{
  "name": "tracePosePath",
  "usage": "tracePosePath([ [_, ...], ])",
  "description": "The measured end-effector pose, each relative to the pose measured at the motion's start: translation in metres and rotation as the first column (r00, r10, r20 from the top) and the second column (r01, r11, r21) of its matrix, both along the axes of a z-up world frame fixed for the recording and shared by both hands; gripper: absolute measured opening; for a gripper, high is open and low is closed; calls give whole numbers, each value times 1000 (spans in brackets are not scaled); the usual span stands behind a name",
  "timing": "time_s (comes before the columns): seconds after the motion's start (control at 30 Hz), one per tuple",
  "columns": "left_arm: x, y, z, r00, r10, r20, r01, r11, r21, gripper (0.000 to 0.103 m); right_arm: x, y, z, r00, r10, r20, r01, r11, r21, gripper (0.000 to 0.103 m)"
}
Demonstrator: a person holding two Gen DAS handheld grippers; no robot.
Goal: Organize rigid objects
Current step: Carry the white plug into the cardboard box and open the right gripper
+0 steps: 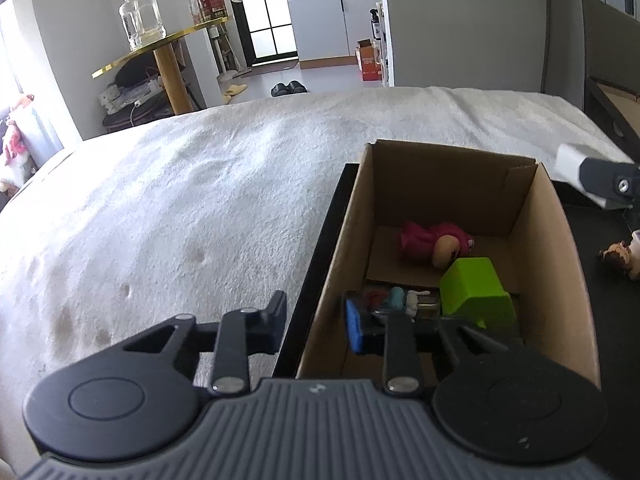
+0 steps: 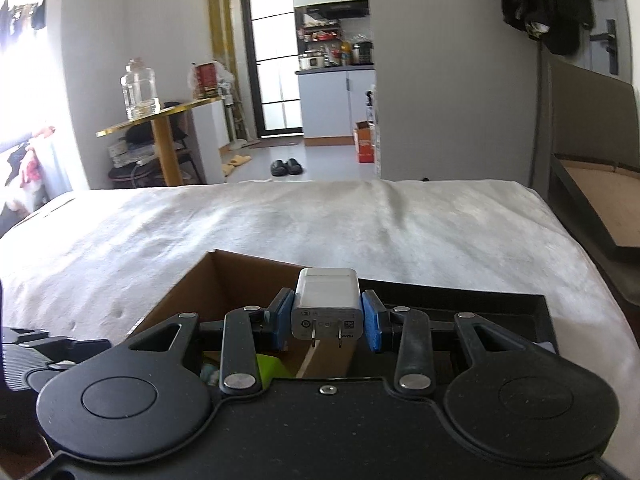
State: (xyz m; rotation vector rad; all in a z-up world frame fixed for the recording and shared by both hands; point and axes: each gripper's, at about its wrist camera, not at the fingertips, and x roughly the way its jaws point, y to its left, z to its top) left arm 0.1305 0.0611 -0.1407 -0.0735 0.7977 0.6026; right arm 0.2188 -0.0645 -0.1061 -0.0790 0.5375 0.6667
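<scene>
Above the cardboard box (image 2: pixel 224 280), the right gripper (image 2: pixel 327 314) has its jaws clamped on a white charger (image 2: pixel 327 304), while the left gripper (image 1: pixel 316 322) straddles the box's left wall, jaws spread.

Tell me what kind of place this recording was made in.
Likely a small studio apartment: a bed with a white blanket fills the foreground, a kitchenette counter crowded with pots stands beyond, and slippers sit on the floor.

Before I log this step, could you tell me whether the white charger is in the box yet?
Not yet: the right hand-held gripper holds the white charger above the cardboard box.
</scene>
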Motion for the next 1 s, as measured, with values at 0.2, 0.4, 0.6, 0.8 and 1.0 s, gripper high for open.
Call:
tracePosePath([
  [0.2, -2, 4, 0, 999, -24, 22, 25, 999, -32, 18, -7, 18, -3, 999, 47, -18, -47, 999, -21, 36],
  [0.4, -5, 8, -1, 999, -28, 43, 31, 998, -62, 16, -16, 32, -14, 995, 78, -59, -83, 994, -74, 36],
  [0.6, -8, 10, -1, 998, -38, 54, 42, 996, -76, 16, -21, 46, -23, 993, 82, -85, -92, 988, -124, 36],
  [0.8, -9, 13, -1, 997, -41, 60, 46, 995, -89, 16, -23, 56, -30, 993, 81, -86, -95, 981, -172, 36],
  [1.0, -8, 12, 0, 997, -46, 60, 51, 995, -86, 16, -24, 60, -34, 992, 86, -87, -103, 973, -207, 37],
])
